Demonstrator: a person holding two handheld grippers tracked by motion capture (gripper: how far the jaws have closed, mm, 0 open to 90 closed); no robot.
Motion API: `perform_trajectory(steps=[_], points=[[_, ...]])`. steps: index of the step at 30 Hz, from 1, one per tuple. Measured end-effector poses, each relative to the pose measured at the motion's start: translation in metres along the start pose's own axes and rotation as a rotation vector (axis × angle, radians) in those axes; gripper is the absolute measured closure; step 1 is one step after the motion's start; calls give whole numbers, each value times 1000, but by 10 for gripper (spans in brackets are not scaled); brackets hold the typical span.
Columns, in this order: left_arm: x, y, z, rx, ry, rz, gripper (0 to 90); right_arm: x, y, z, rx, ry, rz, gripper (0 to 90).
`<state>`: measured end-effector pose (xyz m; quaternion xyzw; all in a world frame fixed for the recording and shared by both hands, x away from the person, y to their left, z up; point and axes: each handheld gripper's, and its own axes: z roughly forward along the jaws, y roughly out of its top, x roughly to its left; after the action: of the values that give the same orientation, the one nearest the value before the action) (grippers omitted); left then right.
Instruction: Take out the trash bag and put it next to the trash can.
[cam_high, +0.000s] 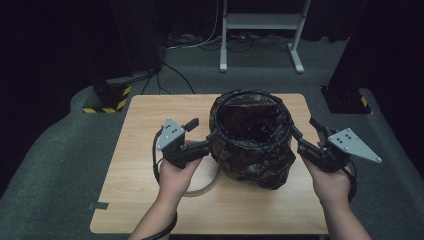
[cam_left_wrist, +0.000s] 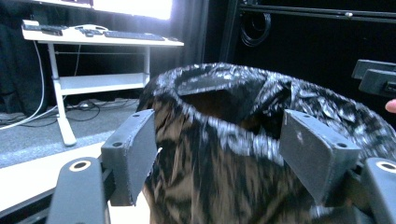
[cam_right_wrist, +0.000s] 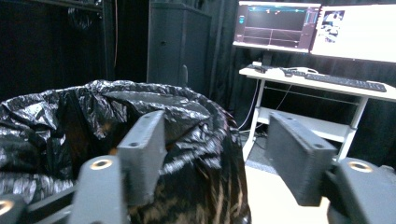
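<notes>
Forearms rise from the bottom of the high view, each hand carrying a gripper. Between them, on the wooden worktop (cam_high: 150, 200), stands a round bin lined with a black bin bag (cam_high: 252, 140). It sits upright toward the worktop's far right part, its long axis vertical and its mouth pointing straight up; the glossy plastic is folded over the rim and hangs crumpled down the outside.

At the bin's left side, the left gripper (cam_high: 212, 136) points right toward the rim. In the left gripper view its two dark jaws stand spread, with the bag-covered wall bulging between them; the plastic (cam_left_wrist: 224, 140) lies close against the inner faces, though I cannot tell whether the pads press on it, as the picture is blurred.

On the opposite side, the right gripper (cam_high: 305, 132) points left and away toward the rim. In the right gripper view its jaws are spread too: the left-hand jaw lies against the bag's folded edge (cam_right_wrist: 187, 121), while the other stands clear of it, over open floor.

A pale tube (cam_high: 202, 187) curls on the worktop by the left wrist.
</notes>
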<state>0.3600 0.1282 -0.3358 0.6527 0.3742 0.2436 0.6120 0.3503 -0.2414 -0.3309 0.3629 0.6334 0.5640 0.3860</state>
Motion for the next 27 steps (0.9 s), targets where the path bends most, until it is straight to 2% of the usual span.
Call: perform_trajectory(steps=[2,3,5,7,11,13,14,21,22,25,27], points=[[-1,6,7,5,6,-7,322,4,7,7,22,-10,3,484],[-2,10,14,23,24,-7,348,6,10,10,27,-14,4,496],[-2,12,17,29,29,-8,382,6,13,12,34,-14,7,506],[-4,14,22,30,46,0,434,8,16,18,51,-33,-1,551],[-5,12,30,32,87,13,471,8,17,27,78,-64,-9,608],[-4,10,33,40,99,1,493,9,16,31,95,-68,-8,631],[-2,8,35,53,108,-7,509,9,14,36,122,-71,-5,655],[1,4,36,67,98,-37,574,8,8,45,197,-58,31,686],[0,4,36,69,98,-36,596,8,7,46,203,-54,50,689],[-4,4,37,73,92,-24,638,8,7,46,206,-52,59,702],[-7,2,38,63,107,-24,668,8,7,47,212,-55,69,721]])
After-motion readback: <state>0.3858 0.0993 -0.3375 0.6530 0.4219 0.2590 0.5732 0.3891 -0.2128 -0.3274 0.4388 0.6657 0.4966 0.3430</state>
